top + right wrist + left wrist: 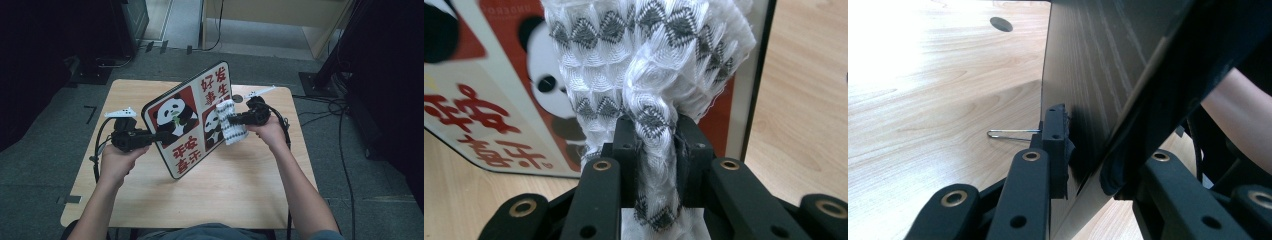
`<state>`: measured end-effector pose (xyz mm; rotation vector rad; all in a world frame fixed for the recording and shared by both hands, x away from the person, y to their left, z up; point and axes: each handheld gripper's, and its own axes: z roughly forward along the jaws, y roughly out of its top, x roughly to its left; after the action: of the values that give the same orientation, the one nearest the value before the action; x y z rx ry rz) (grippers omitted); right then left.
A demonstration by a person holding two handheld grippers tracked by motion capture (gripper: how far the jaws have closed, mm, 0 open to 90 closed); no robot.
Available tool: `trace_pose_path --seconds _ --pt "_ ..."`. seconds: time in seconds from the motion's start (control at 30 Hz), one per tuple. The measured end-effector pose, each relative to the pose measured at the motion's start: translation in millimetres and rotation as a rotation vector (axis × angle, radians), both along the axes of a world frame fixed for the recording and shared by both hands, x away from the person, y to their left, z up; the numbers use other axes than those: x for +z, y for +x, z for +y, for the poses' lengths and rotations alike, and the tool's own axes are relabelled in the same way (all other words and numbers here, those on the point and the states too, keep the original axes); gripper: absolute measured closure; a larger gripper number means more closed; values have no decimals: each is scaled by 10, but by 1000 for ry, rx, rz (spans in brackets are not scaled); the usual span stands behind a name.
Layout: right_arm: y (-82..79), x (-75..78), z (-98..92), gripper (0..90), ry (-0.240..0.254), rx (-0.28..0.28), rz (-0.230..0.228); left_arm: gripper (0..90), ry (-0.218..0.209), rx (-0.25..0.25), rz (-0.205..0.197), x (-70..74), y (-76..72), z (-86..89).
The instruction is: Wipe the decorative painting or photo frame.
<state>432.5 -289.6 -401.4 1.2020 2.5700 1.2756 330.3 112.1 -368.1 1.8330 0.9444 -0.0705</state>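
A board with a white rim and red panels of pandas and red characters (182, 122) stands tilted on its lower edge on the wooden table (225, 190). My left gripper (161, 135) is shut on its left edge. In the left gripper view the jaws (1088, 152) clamp the board's dark wood-grain back (1098, 65). My right gripper (234, 120) is shut on a white cloth with a grey diamond pattern (231, 127), which lies against the board's face. In the right gripper view the cloth (644, 60) bunches between the jaws (656, 150), in front of the board (499, 100).
A thin wire loop (1010, 134) sticks out at the board's back beside my left pad. A round hole (1001, 24) sits in the tabletop at the far side. Cables (330, 107) and dark stands (320, 75) lie on the grey floor at the right.
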Motion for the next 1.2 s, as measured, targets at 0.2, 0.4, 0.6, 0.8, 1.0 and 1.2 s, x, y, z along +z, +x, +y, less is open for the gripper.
trace_pose_path --seconds 0.2,0.4,0.6,0.8,1.0,1.2 --pt "-41 251 72 758 19 16 -41 754 2 6 -3 1 -12 -1" --pt "-62 508 189 758 30 50 -70 754 -1 6 -1 0 -12 4" --pt "-38 763 290 758 40 75 -122 754 -5 10 -1 -8 -17 10" --pt "24 1035 401 758 24 86 -176 753 -7 11 2 -10 -18 13" --pt "75 1285 539 758 23 95 -219 755 -5 8 -3 -11 -17 15" --pt "122 1313 613 757 35 92 -226 756 -9 1 0 -15 -7 23"
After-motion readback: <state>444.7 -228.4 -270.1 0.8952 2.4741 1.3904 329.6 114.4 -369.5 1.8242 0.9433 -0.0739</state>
